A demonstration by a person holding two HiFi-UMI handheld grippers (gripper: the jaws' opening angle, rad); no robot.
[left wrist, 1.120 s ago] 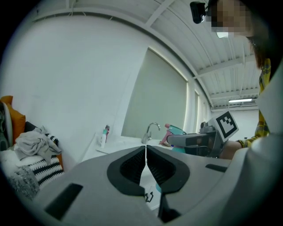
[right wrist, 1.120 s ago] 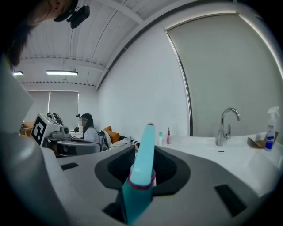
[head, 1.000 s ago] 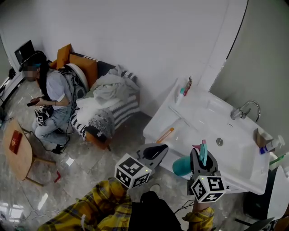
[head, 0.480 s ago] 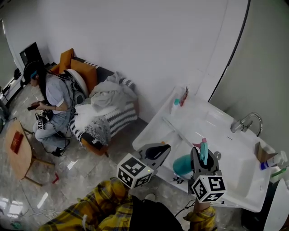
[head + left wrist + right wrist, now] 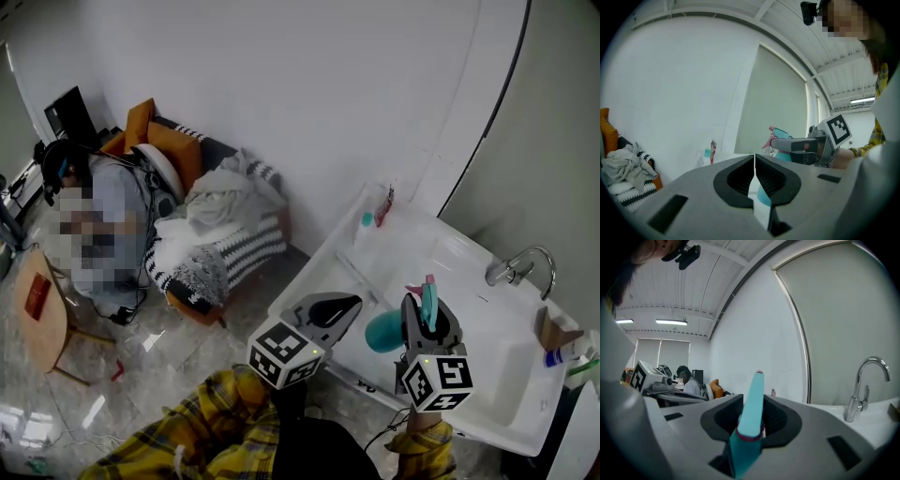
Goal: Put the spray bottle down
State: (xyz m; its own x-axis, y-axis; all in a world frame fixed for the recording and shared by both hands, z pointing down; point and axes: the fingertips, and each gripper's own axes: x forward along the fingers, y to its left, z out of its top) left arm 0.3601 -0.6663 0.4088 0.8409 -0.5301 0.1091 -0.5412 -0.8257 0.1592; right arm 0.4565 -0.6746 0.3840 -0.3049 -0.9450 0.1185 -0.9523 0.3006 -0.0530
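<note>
At six o'clock in the head view, the left gripper (image 5: 339,306) has its jaws pressed together, with nothing between them. Just beside it, at five o'clock, the right gripper (image 5: 427,305) has its jaws partly apart and clamped on the head of the teal spray bottle (image 5: 382,330). The bottle's body is over the near part of the white washbasin (image 5: 459,258). Farther away, at three o'clock, stands the faucet (image 5: 516,267).
</note>
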